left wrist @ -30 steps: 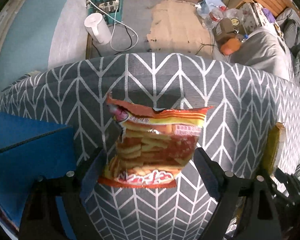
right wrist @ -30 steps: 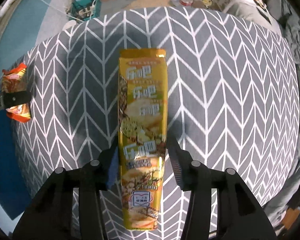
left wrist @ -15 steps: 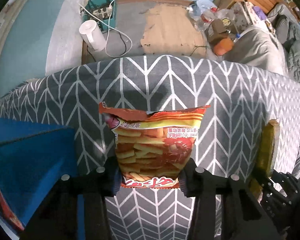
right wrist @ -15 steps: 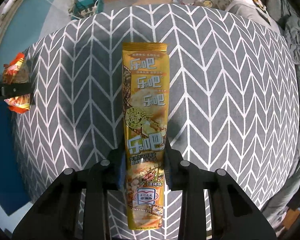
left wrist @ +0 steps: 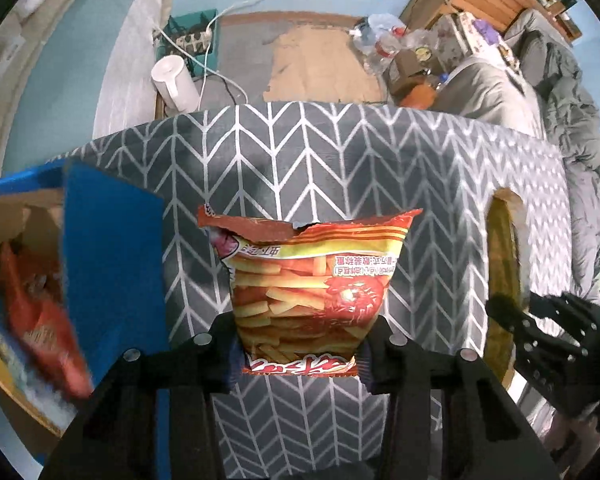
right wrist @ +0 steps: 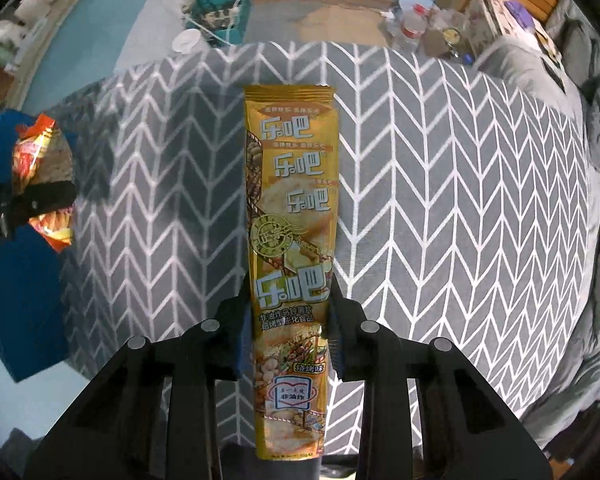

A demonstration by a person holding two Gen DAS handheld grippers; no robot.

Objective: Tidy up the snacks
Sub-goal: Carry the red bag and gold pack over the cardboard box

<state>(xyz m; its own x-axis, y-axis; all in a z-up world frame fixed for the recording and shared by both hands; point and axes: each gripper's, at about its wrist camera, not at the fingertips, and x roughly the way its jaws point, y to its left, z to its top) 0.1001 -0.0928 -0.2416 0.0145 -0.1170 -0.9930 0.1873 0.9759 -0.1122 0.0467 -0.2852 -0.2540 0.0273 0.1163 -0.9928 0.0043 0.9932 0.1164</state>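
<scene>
Open cloth ahead, blue box crowding the left

From the left wrist view, the chevron tablecloth [left wrist: 340, 152] lies bare from 11 to 1 o'clock — free passage — while the blue box [left wrist: 112, 264] walls off 9 o'clock, its open top already holding a red packet [left wrist: 40, 320]; the yellow packet [left wrist: 504, 280] stands in the way at 3 o'clock. From the right wrist view, cloth from 1 to 4 o'clock is unobstructed, and the left gripper [right wrist: 40, 200] blocks 9 o'clock.
</scene>
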